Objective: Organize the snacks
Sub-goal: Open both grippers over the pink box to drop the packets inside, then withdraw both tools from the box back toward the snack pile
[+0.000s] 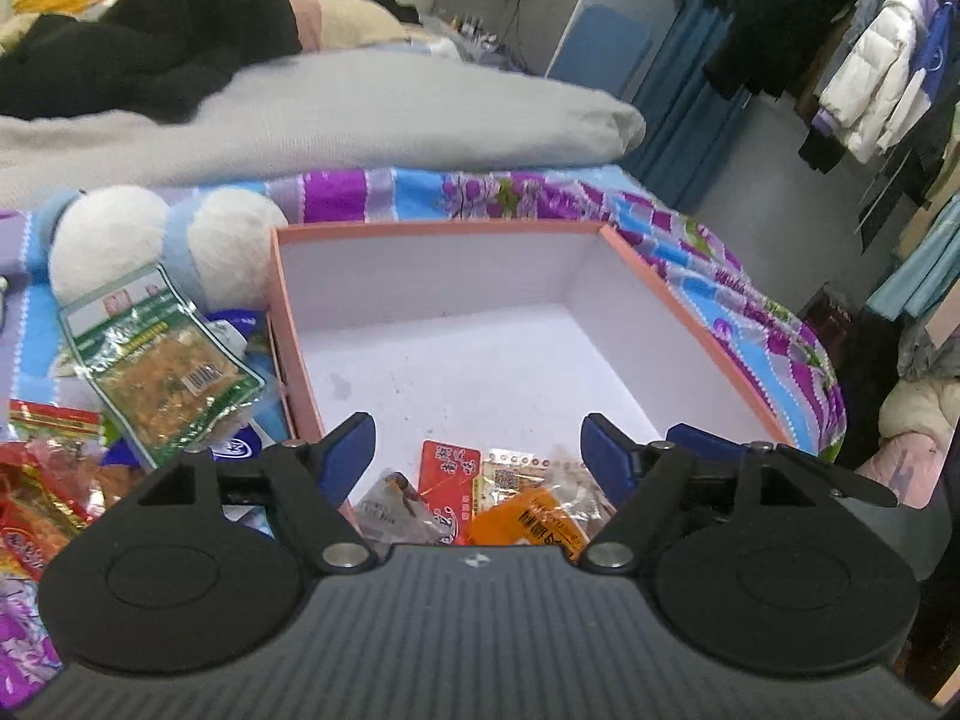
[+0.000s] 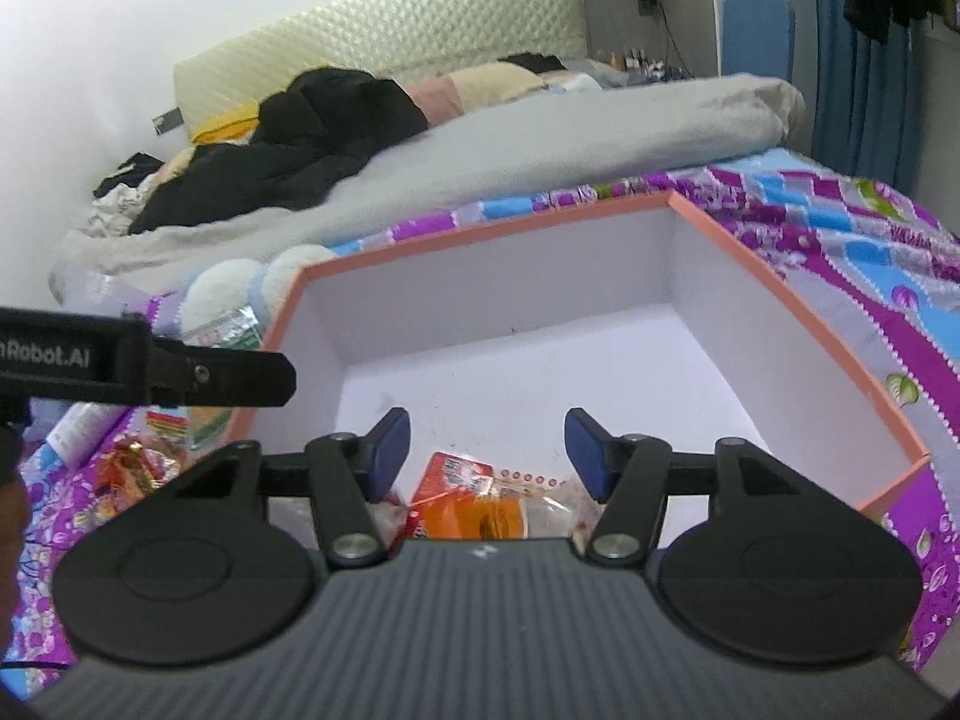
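Both hand-held grippers, left [image 1: 478, 450] and right [image 2: 487, 450], hung released over the pink-rimmed box [image 1: 432, 229] on the bed; snack packets [image 1: 474, 504] lay at its near end, more [image 1: 162, 372] beside it.

Left gripper [image 1: 478, 447]: dark grey ribbed body across the bottom of the frame, small white logo at its top centre. Two matte black round discs at lower left and lower right, each with a shallow raised circle. Black linkage arms with triangular cutouts, silver round rivets at the joints. Fingers [image 1: 351, 450] are blue pads on black carriers.

Right gripper [image 2: 487, 450]: same build, same ribbing, discs, rivets, blue pads.

In the right wrist view the left gripper [image 2: 144, 369] shows side-on at mid left: black bar, one small screw, white lettering "nRobot.AI".
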The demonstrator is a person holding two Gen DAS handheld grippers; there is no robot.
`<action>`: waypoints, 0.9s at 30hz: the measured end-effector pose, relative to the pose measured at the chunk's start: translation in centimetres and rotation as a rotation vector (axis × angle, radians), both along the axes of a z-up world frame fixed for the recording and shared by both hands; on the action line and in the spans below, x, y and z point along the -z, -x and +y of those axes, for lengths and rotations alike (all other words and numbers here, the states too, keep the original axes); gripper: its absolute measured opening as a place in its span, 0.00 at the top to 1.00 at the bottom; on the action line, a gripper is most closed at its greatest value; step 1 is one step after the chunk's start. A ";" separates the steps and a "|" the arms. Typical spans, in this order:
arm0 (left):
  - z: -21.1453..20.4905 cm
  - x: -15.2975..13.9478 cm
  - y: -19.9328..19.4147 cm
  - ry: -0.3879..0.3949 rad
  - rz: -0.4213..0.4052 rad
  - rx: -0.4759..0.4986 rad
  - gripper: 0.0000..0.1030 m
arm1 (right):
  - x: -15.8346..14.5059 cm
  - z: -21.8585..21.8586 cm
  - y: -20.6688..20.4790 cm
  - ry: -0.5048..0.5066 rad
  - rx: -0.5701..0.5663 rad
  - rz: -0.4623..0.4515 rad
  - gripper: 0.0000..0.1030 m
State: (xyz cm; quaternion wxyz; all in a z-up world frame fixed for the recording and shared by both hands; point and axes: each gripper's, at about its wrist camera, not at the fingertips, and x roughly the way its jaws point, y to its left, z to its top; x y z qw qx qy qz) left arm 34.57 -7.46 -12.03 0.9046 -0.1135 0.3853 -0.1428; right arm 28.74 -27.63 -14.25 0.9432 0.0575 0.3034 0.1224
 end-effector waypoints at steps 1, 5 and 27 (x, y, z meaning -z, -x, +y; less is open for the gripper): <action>0.1 -0.5 0.6 0.001 -0.008 -0.002 0.23 | -0.4 0.1 0.4 -0.002 -0.003 -0.009 0.42; 0.5 -2.5 3.7 -0.002 -0.053 -0.001 0.23 | -1.9 0.4 2.3 -0.004 -0.020 -0.044 0.42; 7.2 -7.8 20.5 0.008 -0.159 -0.119 0.23 | -7.2 4.6 14.3 -0.028 -0.145 -0.176 0.42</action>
